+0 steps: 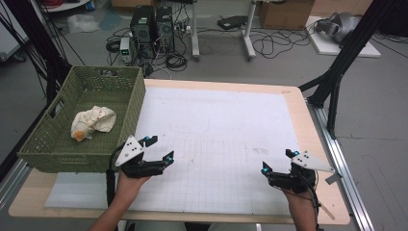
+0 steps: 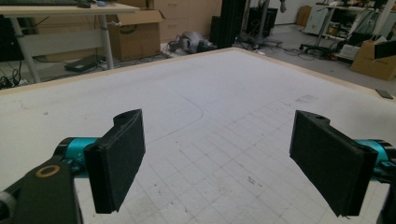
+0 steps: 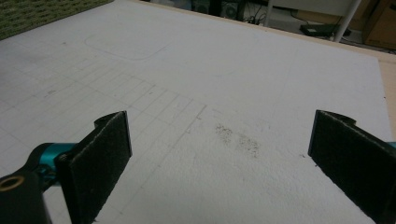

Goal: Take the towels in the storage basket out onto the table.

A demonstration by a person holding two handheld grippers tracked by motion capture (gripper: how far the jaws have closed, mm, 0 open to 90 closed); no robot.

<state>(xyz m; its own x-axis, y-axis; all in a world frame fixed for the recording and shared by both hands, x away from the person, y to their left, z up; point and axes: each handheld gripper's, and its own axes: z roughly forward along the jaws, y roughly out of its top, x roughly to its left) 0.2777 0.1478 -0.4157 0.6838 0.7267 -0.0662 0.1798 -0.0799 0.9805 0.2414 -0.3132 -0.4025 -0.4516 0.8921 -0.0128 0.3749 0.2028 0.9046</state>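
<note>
My left gripper [image 1: 159,148] hovers low over the white gridded mat [image 1: 216,139], just right of the green woven basket [image 1: 82,115]. Its black pads [image 2: 116,163] stand wide apart with only bare mat between them, so it is open [image 2: 219,168]. My right gripper [image 1: 280,161] sits near the mat's front right corner, also open [image 3: 219,163], its pads [image 3: 100,158] spread with nothing between them. A crumpled cream cloth with an orange patch [image 1: 92,122] lies inside the basket.
The basket stands at the table's left edge. The wooden table rim [image 1: 308,120] borders the mat on the right. A faint dark smudge [image 3: 238,140] marks the mat ahead of the right gripper. Computers, cables and boxes lie on the floor beyond the table.
</note>
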